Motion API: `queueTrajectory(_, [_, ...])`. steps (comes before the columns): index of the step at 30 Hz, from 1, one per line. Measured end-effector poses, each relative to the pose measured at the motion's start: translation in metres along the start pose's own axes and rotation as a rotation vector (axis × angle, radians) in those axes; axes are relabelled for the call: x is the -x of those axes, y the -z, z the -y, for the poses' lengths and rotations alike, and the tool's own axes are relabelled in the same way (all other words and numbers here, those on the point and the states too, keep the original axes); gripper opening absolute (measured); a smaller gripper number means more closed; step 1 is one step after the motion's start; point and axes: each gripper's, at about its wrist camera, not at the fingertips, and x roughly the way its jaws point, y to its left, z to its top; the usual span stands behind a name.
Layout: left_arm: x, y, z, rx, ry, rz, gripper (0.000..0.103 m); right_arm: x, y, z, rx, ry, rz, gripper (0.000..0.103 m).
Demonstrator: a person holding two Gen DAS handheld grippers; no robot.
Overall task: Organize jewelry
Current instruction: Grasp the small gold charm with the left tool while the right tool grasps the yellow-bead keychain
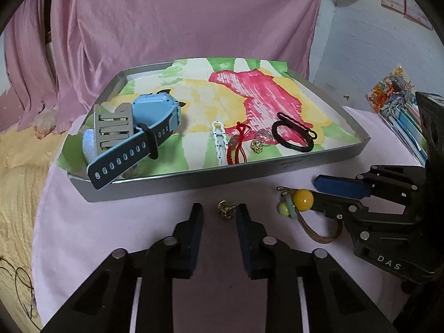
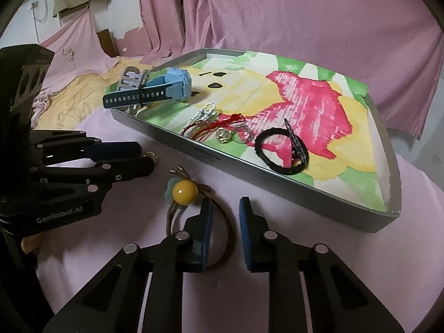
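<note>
A small gold charm [image 1: 226, 208] lies on the pink cloth between the fingertips of my left gripper [image 1: 219, 212], which stands open around it. Further right, a brown hair tie with a yellow bead [image 2: 185, 192] lies on the cloth. Part of its loop runs between the fingers of my open right gripper [image 2: 226, 205]. In the left wrist view the right gripper [image 1: 316, 191] reaches in from the right, with the bead at its tip. The grey tray [image 1: 194, 183] holds a blue watch [image 1: 155, 116], a white bracelet [image 1: 219, 141], a red cord [image 1: 236, 147] and a black hair tie [image 1: 294, 136].
The tray's near rim [image 2: 249, 172] stands just beyond both grippers. A dark hair clip [image 2: 295, 144] lies on the black hair tie. Yellow bedding [image 1: 19, 172] lies left of the table, a colourful packet [image 1: 394, 91] at the right, and pink curtains hang behind.
</note>
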Motion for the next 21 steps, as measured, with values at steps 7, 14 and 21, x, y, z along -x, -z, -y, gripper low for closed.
queueTrajectory(7, [-0.0025, -0.0004, 0.0049, -0.016, 0.027, -0.008, 0.012, 0.0004, 0.0004, 0.0, 0.0, -0.022, 0.0, 0.007])
queueTrajectory(14, [-0.0009, 0.0001, 0.0012, 0.007, 0.046, 0.0, 0.008, 0.0003, 0.0005, -0.0001, -0.001, -0.029, 0.0, 0.003])
queueTrajectory(21, [0.0054, 0.0024, 0.002, 0.012, 0.056, 0.019, 0.005, 0.0089, 0.004, 0.0038, -0.037, -0.016, 0.036, 0.002])
